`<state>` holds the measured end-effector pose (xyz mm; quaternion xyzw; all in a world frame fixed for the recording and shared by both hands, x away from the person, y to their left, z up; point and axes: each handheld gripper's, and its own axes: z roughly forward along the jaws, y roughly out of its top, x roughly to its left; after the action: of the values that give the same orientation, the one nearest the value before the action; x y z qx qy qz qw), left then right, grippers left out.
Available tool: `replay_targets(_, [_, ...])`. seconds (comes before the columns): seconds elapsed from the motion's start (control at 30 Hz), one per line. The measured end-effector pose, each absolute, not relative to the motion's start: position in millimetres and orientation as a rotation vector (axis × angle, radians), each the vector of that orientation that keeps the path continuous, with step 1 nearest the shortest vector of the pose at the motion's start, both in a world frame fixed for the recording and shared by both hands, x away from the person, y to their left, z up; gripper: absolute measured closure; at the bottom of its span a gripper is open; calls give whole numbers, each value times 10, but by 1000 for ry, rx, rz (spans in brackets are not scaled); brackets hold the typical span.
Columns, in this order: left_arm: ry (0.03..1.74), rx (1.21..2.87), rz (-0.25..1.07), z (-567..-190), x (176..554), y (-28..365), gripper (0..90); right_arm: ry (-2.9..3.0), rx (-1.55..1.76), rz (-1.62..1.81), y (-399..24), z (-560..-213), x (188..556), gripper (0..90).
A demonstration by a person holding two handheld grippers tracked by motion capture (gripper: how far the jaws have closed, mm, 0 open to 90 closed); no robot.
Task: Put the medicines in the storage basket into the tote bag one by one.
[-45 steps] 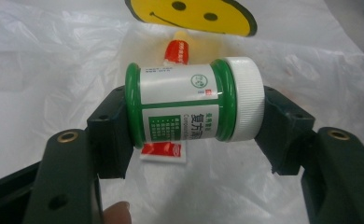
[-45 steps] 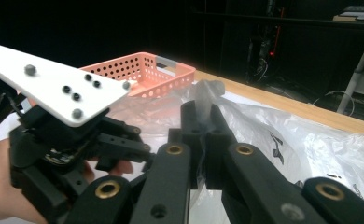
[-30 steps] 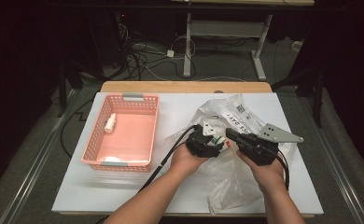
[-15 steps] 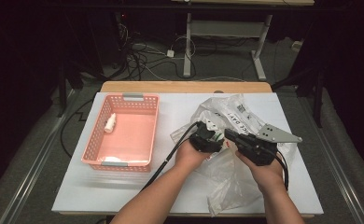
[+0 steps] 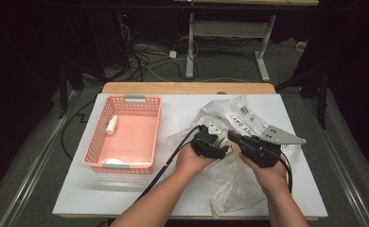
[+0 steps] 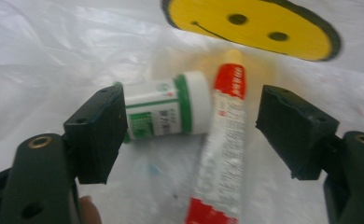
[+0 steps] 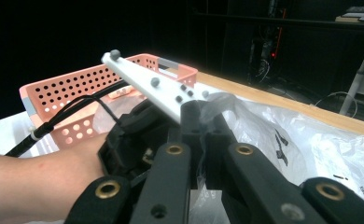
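Fishing items out of the crumpled clear plastic bag (image 5: 239,118) on the white table (image 5: 182,113). Right claw (image 7: 203,126) pinched shut on the bag's edge, holding it open. Left claw (image 6: 194,126) just widened, straddling the small white green-labelled bottle (image 6: 164,109) beside the red-and-white tube (image 6: 222,154), ungripped. Next: close on bottle, carry to the pink perforated plastic basket (image 5: 126,163).

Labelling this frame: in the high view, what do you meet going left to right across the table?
Pink basket → left tool → right tool → grey three-cornered plate, with the clear plastic bag lying under both tools.
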<state>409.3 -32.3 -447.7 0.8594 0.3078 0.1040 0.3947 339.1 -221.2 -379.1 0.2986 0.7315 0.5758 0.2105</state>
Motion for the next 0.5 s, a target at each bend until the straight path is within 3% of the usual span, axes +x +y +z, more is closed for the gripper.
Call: replay_targets(0.5, [729, 2118, 157, -4460, 3646, -3, 23, 2028, 835, 1597, -2223, -3785, 3385, 900])
